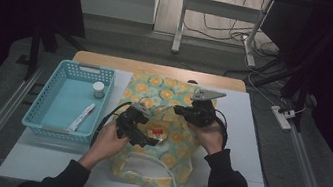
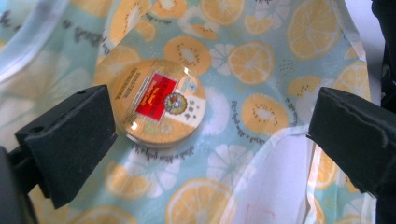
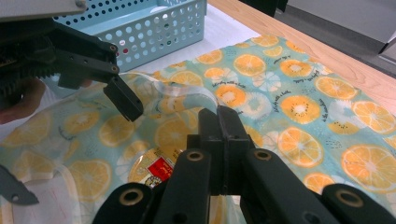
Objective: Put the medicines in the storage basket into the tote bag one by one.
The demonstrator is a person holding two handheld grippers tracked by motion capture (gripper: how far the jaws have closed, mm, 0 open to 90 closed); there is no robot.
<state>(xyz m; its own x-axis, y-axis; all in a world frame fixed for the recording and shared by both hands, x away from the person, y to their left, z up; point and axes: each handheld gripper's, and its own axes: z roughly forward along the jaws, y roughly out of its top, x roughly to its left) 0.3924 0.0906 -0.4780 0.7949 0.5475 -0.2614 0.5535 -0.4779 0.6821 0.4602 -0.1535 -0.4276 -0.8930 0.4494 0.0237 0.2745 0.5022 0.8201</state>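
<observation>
Seen from above: both tools over a fruit-print bag (image 1: 172,105) on the counter (image 1: 160,70). Left tool (image 1: 143,139) just beside a small round tin (image 1: 157,132) (red label). Right tool (image 1: 178,109) at the bag's upper part. Blue basket (image 1: 48,100) at left.

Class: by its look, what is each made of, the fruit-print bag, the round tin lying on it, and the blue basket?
Fruit-print bag: probably glossy coated fabric or plastic; it creases softly.
Round tin: likely metal, shiny lid with a printed label.
Blue basket: moulded plastic, matt, walls perforated in a grid.
</observation>
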